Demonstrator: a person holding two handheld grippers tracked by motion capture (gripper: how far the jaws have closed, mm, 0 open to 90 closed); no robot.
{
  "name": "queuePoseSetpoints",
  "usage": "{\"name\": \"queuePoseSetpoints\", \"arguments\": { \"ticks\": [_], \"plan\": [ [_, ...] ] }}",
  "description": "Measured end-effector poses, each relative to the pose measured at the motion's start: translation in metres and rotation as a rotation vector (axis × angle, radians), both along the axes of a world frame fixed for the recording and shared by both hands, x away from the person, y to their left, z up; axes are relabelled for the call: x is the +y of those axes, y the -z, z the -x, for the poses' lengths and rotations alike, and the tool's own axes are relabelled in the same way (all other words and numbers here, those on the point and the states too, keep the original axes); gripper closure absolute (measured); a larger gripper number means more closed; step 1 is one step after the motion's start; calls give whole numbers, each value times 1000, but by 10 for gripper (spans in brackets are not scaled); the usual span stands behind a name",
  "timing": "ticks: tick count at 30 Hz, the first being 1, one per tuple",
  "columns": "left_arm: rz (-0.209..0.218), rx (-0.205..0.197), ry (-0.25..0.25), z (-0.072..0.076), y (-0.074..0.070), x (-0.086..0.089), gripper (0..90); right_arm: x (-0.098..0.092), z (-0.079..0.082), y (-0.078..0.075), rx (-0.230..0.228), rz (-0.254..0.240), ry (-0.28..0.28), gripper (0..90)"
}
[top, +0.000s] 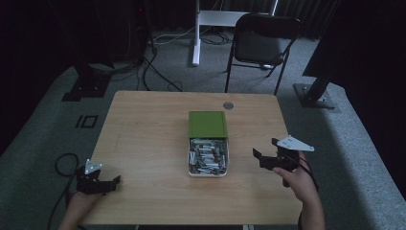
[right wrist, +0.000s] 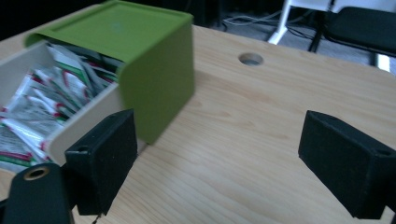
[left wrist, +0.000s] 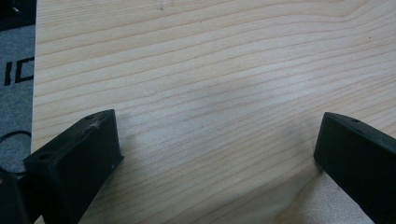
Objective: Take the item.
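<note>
Table (top: pixel 143 143): a light wooden top is seen in the middle of the high view, with a small round hole (top: pixel 228 105) near its far edge.
Chair (top: pixel 261 40): a dark folding chair is seen at the top of the high view, behind the table.
Box (top: pixel 208 155): a pale box is seen in the middle of the table, just left of the right tongs.
Lid (top: pixel 207 124): a green lid is slid over the far half of the box.
Packets (top: pixel 207 157): many small white, red and green packets are piled inside the open half.
Right tongs (top: pixel 266 152): held wide open at the right of the high view, near the box, with nothing gripped.
Left tongs (top: pixel 109 183): held wide open at the lower left, over bare wood, well apart from the box.
</note>
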State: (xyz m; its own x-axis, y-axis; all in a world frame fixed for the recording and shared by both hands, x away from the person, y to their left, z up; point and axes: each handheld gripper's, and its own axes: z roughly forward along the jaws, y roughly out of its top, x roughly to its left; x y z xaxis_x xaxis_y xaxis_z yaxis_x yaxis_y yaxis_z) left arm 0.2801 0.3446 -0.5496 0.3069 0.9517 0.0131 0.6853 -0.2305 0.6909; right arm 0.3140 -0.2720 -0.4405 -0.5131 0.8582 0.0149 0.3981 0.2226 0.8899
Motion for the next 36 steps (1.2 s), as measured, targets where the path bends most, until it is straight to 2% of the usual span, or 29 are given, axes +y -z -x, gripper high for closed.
{"name": "queuePoseSetpoints", "arguments": {
  "ticks": [4, 7, 10, 15, 18, 19, 20, 21, 29, 31, 32, 36],
  "plan": [
    [0, 0, 0, 0, 0, 0, 12, 10, -2, -6, -14, 13, -49, 141],
    [0, 0, 0, 0, 0, 0, 12, 16, -3, -9, -18, -6, -91, 141],
    [0, 0, 0, 0, 0, 0, 12, 21, -4, -10, -23, 10, -125, 141],
    [0, 0, 0, 0, 0, 0, 12, 30, -6, -13, -29, -3, -178, 145],
    [0, 0, 0, 0, 0, 0, 12, 37, -8, -16, -41, 13, -226, 148],
    [0, 0, 0, 0, 0, 0, 12, 37, -8, -16, -41, 13, -226, 148],
    [0, 0, 0, 0, 0, 0, 12, 42, -9, -18, -45, 26, -253, 153],
    [0, 0, 0, 0, 0, 0, 12, 42, -9, -18, -45, 26, -253, 153],
    [2, -2, -2, 0, 0, 0, 12, 60, -16, -26, -70, 39, -316, 249],
    [-1, -1, 1, 0, 0, 0, 12, 67, -19, -28, -81, 53, -358, 296],
    [-1, -1, 1, 0, 0, 0, 12, 67, -19, -28, -81, 53, -358, 296],
    [-2, 1, 2, 0, 0, 0, 12, 74, -23, -30, -90, 98, -443, 373]
  ]
}}
